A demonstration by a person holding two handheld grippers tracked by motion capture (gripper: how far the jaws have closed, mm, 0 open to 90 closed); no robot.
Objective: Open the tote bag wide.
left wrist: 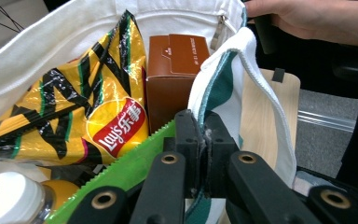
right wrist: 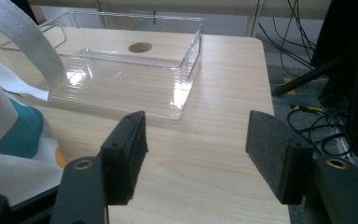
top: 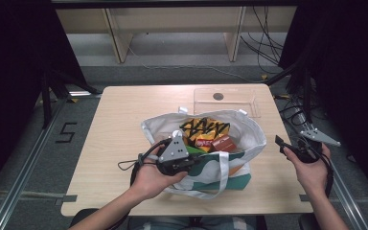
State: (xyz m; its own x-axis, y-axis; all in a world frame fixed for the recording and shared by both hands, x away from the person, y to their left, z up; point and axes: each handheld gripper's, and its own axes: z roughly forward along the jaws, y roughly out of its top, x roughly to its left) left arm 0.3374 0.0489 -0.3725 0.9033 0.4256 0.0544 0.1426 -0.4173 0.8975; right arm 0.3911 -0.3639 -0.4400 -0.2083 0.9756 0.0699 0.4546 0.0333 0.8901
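Observation:
A white tote bag point(top: 249, 132) with teal and orange patches lies open in the middle of the table. In it are a yellow Lay's chip bag point(left wrist: 84, 107), a brown box point(left wrist: 175, 70), a green packet point(left wrist: 130, 163) and a white-capped bottle point(left wrist: 9, 196). My left gripper point(left wrist: 204, 123) is shut on the bag's near rim point(left wrist: 223, 84), with the fabric pinched between its pads. In the high view the left gripper point(top: 191, 163) sits at the bag's front left edge. My right gripper point(right wrist: 196, 144) is open and holds nothing, hovering over bare table to the right of the bag point(right wrist: 9, 130).
A clear plastic tray point(right wrist: 135, 74) stands at the back of the wooden table point(top: 120, 124), behind the bag. The bag's white handle point(right wrist: 28, 46) arches near the tray. Cables and dark stand legs point(top: 292, 72) lie on the floor past the right edge.

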